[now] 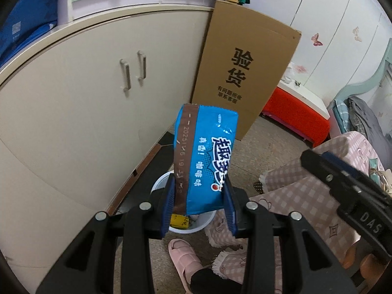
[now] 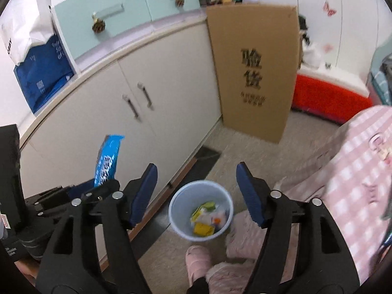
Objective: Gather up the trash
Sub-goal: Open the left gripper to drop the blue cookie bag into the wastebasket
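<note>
My left gripper (image 1: pixel 199 192) is shut on a blue and brown snack wrapper (image 1: pixel 205 156), holding it upright above a white trash bin (image 1: pixel 160 183) on the floor. The bin is mostly hidden behind the wrapper in the left wrist view. In the right wrist view the bin (image 2: pixel 180 196) shows from above, with several wrappers inside, yellow and white among them. My right gripper (image 2: pixel 197 180) is open and empty above the bin. The wrapper (image 2: pixel 107 159) and left gripper appear at the left of the right wrist view. The right gripper shows at the right of the left wrist view (image 1: pixel 343 178).
A cream cabinet (image 2: pixel 152 103) with two handles runs along the left. A tall cardboard sheet (image 1: pixel 245 68) leans against it. A red box (image 1: pixel 296 112) sits behind. A pink checked cloth (image 2: pixel 355 171) covers furniture at right. A pink slipper (image 1: pixel 185 257) is on the floor near the bin.
</note>
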`<state>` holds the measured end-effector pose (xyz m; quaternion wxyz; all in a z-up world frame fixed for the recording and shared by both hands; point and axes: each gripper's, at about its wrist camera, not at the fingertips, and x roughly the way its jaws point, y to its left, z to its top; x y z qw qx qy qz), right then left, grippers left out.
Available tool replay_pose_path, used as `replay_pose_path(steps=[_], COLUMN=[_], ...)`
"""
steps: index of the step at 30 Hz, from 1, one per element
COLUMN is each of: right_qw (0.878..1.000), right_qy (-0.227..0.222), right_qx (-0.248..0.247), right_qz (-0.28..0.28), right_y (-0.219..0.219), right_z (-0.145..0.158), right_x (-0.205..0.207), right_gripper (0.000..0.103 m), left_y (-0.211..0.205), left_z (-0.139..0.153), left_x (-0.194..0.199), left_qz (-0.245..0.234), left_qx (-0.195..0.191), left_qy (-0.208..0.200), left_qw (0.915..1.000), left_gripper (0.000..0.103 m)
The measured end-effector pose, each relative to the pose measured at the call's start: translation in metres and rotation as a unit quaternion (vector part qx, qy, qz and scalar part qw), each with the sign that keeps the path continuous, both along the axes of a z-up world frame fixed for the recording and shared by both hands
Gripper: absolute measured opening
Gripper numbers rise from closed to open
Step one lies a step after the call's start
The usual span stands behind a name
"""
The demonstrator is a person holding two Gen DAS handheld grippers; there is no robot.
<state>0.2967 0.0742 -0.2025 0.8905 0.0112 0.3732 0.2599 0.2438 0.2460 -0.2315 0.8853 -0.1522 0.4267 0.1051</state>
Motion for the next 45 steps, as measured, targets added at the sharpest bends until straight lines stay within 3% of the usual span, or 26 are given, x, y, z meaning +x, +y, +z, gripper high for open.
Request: replay_pose_path(steps=[3,13,18,20,23,37,41,45], right_qw=[1.000,0.996,0.995,0.995,0.994,0.996,0.996,0.994], right_qy=[-0.016,0.013,0.011,0.010,0.012,0.002,0.004,0.006], right_qx=[0.006,0.077,0.082,0.083,0.086,0.067,0.057,0.081], right_qz=[-0.009,-0.043,-0.058,-0.061,-0.064,-0.064,-0.065,-0.072], right_y=[-0.006,-0.030,-0.035,-0.036,-0.037,-0.034,-0.030,-0.047], right_z=[0.001,-0.002,-0.001,-0.001,-0.002,0.000,0.003,0.021], right_x=[0.000,0.012,0.013,0.012,0.013,0.010,0.009,-0.006], right_gripper=[0.068,0.070,0.071,0.071,0.071,0.072,0.073,0.073], left_y=[-0.006,-0.013,-0.013,-0.010,-0.005,-0.009,-0.013,-0.026], left_z=[0.001,-0.003,-0.007,-0.009,-0.018,-0.003,0.012,0.038], left_x=[0.004,0.021,0.034,0.040,0.047,0.028,0.017,0.002], left_qz=[-0.006,-0.011,-0.007,-0.001,0.021,0.025,0.029,0.020], left_qx=[0.002,0.016,0.016,0.014,0.021,0.014,0.014,0.014], left_qy=[0.001,0.011,0.016,0.019,0.036,0.026,0.013,-0.014], left_qw=[1.0000,0.9998,0.9997,0.9997,0.9989,0.9993,0.9994,0.9996], left_gripper=[0.035,0.036,0.037,0.042,0.072,0.073,0.073,0.073])
